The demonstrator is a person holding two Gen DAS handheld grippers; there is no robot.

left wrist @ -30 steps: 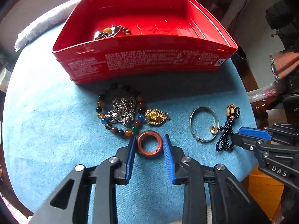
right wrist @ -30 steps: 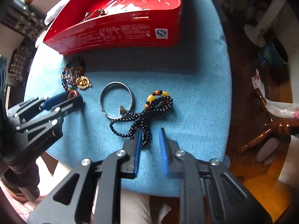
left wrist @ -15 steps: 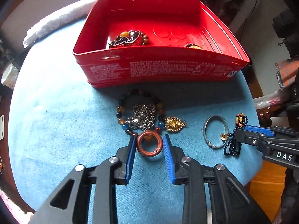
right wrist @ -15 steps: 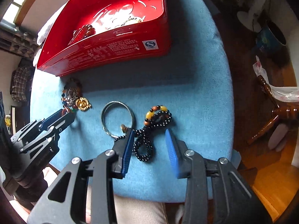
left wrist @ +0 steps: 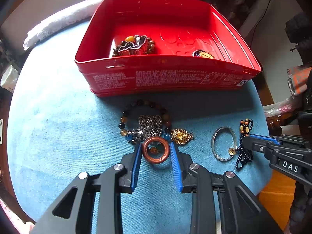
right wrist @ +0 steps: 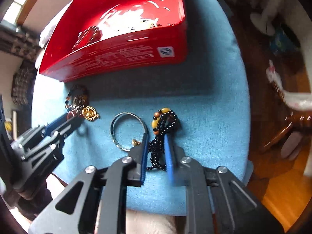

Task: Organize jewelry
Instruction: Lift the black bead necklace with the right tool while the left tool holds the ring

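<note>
Left gripper (left wrist: pixel 155 146): enters its own wrist view from 6 o'clock, fingers directed toward 12 o'clock. The blue-padded fingers (left wrist: pixel 136 156) are closed against opposite sides of the brown ring (left wrist: pixel 155 150), which is raised slightly above the blue cloth, with its shadow below it. In the right wrist view this gripper (right wrist: pixel 75 118) extends from 9 o'clock.

Right gripper (right wrist: pixel 156 141): enters from 6 o'clock, jaws partly closed and straddling the black bead strand (right wrist: pixel 156 150); pad contact cannot be confirmed. In the left wrist view it (left wrist: pixel 251 139) enters from 3 o'clock.
</note>
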